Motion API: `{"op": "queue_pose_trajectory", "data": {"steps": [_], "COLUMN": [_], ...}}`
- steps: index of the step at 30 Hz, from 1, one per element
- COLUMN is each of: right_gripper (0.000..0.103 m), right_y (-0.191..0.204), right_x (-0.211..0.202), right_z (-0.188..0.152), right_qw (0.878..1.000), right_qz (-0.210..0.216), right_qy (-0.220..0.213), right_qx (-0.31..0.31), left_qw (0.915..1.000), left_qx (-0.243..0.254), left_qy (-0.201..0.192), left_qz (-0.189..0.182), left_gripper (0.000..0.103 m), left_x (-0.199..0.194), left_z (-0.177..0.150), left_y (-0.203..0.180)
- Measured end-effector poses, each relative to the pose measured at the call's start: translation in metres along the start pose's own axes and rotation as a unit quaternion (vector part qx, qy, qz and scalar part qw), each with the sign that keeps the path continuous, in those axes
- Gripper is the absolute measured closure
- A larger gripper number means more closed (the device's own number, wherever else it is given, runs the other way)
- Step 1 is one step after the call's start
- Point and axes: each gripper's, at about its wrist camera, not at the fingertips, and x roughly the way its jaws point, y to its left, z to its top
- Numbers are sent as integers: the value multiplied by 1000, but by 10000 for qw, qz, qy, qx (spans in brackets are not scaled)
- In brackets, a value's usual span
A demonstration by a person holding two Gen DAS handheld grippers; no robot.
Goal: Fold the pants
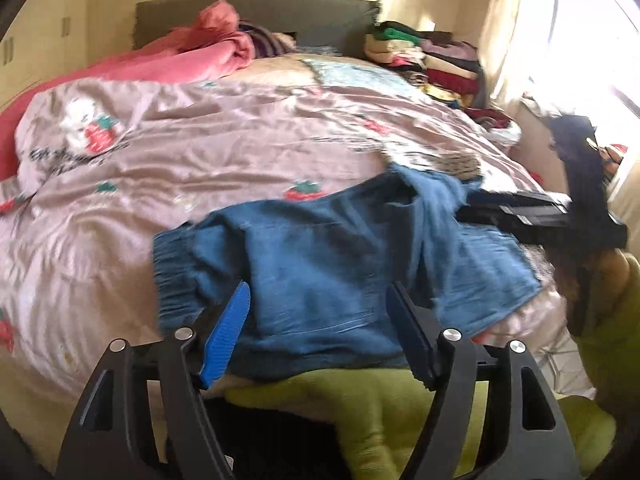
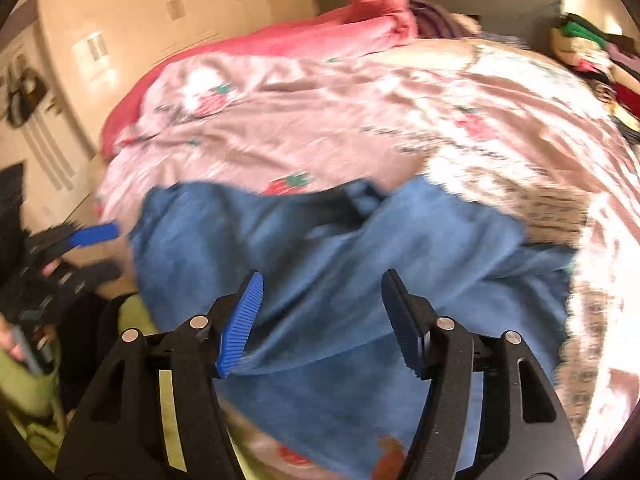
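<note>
Both pairs of fingers stand apart, and nothing is pressed between the blue pads. On the left gripper (image 1: 320, 332) the pads hang above the near edge of the blue pants (image 1: 332, 264), with the cloth visible in the gap but not gripped. The right gripper (image 2: 322, 320) also hovers with its jaws spread over the same pants (image 2: 360, 264), free of the fabric.

These pants lie bunched on the near side of the bed, on a pink sheet (image 1: 192, 148) printed with strawberries. Their elastic waistband (image 1: 176, 256) points to the left in the left wrist view. Behind them a red blanket (image 1: 192, 52) is heaped near the grey headboard (image 1: 256, 12), and a pile of folded clothes (image 1: 436, 60) sits at the far right corner. Both views are blurred.
</note>
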Motion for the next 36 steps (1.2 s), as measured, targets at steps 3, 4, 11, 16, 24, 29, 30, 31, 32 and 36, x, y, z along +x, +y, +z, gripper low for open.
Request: {"op": "queue_pose_trajectory", "data": {"steps": [3,4,11,16,24,29,30,31,32,36], "right_gripper": [45,44,41,41,35,42,52,59,61,94], "right_y": [-21,-25,-49,-54,-68,-77,-81,-85,-87,-95], "right_x": [-3,1,35,74,140,162,163,163,163,149], "right_z": [13,19,63,86,103,102,102,101,102,100], "right_qw": [9995,9993,9977,9964,9888,9848,9841,9843,9848,9859], "right_qz": [-297,-337,-621,-733,-1122,-1357,-1418,-1412,-1378,-1320], "right_qy": [-65,-66,112,385,901,998,967,931,902,755], "right_qx": [120,151,259,195,393,426,464,512,558,696], "left_qw": [9994,9988,9918,9903,9876,9872,9872,9871,9871,9871], "left_qx": [144,169,288,260,498,525,520,514,489,415], "left_qy": [136,217,794,975,1189,1181,1178,1171,1170,1150], "left_qz": [-273,-409,-960,-950,-896,-933,-944,-959,-980,-1038], "left_gripper": [32,32,42,43,80,81,81,81,81,81], "left_x": [11,18,73,101,128,127,126,125,125,122], "left_z": [4,6,-2,1,-6,-7,-7,-8,-8,-10], "left_y": [-20,-29,-78,-89,-99,-100,-100,-100,-99,-97]}}
